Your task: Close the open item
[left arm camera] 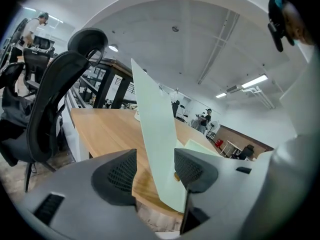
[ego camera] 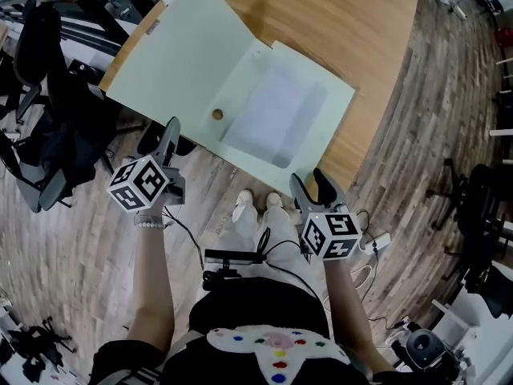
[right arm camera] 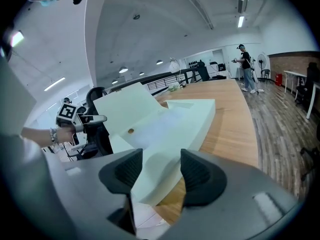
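Your left gripper (ego camera: 170, 133) stands at the near left edge of the pale green folder (ego camera: 240, 87), jaws spread wide and gripping nothing. In the left gripper view the edge of the folder's open cover (left arm camera: 155, 134) lines up with the gap between the pads, and neither pad presses on it.

The folder lies spread open on the wooden table (ego camera: 361, 22), its near edge hanging over the table's rim. The cover is folded out to the left, the pocket half (ego camera: 280, 111) sits to the right, and a brass snap (ego camera: 217, 114) sits by the fold between them.

Your right gripper (ego camera: 309, 183) is just off the folder's near right corner, jaws equally wide and empty, with that corner only showing ahead between them.

You look to be at the approach, with the closing not begun. Next, you'd likely pinch the cover's edge with the left, swing it over the fold onto the pocket half, and steady that half with the right
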Available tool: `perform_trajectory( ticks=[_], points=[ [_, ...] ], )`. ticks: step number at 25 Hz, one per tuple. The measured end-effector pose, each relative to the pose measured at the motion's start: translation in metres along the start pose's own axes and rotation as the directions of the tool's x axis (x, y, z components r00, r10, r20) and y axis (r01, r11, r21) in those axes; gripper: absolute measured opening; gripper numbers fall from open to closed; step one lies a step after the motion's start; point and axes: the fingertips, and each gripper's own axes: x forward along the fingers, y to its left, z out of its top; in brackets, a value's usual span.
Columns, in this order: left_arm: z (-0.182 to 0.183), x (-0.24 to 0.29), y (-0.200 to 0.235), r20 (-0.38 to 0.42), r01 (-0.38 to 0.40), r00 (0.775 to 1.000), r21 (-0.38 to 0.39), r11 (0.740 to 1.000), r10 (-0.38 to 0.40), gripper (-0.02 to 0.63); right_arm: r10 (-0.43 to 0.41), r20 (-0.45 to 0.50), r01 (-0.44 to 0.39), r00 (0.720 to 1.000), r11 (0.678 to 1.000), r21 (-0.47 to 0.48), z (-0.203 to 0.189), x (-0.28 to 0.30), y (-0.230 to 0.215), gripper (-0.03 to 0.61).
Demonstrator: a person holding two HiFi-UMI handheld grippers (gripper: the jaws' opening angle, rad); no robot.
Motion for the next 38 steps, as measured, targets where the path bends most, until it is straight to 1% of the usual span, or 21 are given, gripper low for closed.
perform_trajectory(
  ticks=[4, 7, 9, 12, 14, 17, 19, 24, 25, 27, 30, 34, 38],
  points=[
    [0.005, 0.003, 0.002, 0.007, -0.004, 1.0, 0.03, 1.0, 0.003, 0.219, -0.006, -0.017, 0.005, 1.0, 1.0, -0.022, -0.003, 0.003, -0.002, 0.233],
    [0.008, 0.004, 0.001, 0.009, 0.001, 1.0, 0.059, 0.998, -0.001, 0.213, -0.003, -0.023, 0.003, 1.0, 1.0, -0.011, -0.006, 0.005, -0.003, 0.233],
    [0.011, 0.002, -0.002, 0.013, 0.013, 1.0, 0.075, 0.997, -0.014, 0.171, 0.0, -0.021, -0.001, 1.0, 1.0, -0.006, -0.007, 0.006, -0.002, 0.233],
    [0.016, 0.0, -0.009, 0.029, 0.024, 0.999, 0.086, 0.996, -0.027, 0.139, 0.002, -0.022, -0.002, 1.0, 1.0, -0.012, -0.007, 0.006, -0.003, 0.233],
    [0.018, -0.002, -0.016, 0.039, 0.027, 0.999, 0.106, 0.994, -0.031, 0.098, 0.001, -0.023, -0.001, 1.0, 1.0, -0.016, -0.007, 0.006, -0.005, 0.233],
    [0.018, -0.007, -0.028, 0.032, 0.044, 0.998, 0.163, 0.986, -0.049, 0.021, -0.005, -0.029, 0.005, 1.0, 1.0, -0.021, -0.01, 0.003, -0.006, 0.233],
    [0.018, -0.011, -0.039, 0.019, 0.064, 0.997, 0.208, 0.976, -0.069, 0.014, -0.011, -0.03, 0.01, 0.999, 1.0, -0.027, -0.01, 0.002, -0.007, 0.232],
    [0.018, -0.017, -0.064, 0.002, 0.076, 0.997, 0.345, 0.936, -0.082, 0.011, 0.001, -0.027, -0.002, 1.0, 1.0, -0.027, -0.008, 0.004, -0.006, 0.232],
    [0.017, -0.018, -0.069, -0.002, 0.075, 0.997, 0.374, 0.925, -0.08, 0.011, 0.003, -0.027, -0.003, 1.0, 1.0, -0.027, -0.008, 0.004, -0.007, 0.232],
    [0.013, -0.021, -0.082, -0.014, 0.075, 0.997, 0.442, 0.894, -0.077, 0.011, 0.004, -0.028, -0.005, 1.0, 1.0, -0.025, -0.009, 0.003, -0.007, 0.232],
    [0.007, -0.027, -0.103, -0.034, 0.084, 0.996, 0.545, 0.834, -0.078, 0.011, 0.006, -0.026, -0.006, 1.0, 1.0, -0.023, -0.008, 0.0, -0.008, 0.232],
    [-0.003, -0.032, -0.13, -0.055, 0.095, 0.995, 0.662, 0.744, -0.078, 0.011, 0.016, -0.023, -0.016, 1.0, 1.0, -0.021, -0.008, 0.001, -0.008, 0.232],
    [-0.023, -0.035, -0.151, -0.104, 0.128, 0.992, 0.759, 0.639, -0.074, 0.011, 0.03, -0.022, -0.031, 0.999, 0.999, -0.018, -0.008, 0.0, -0.008, 0.232]
  ],
)
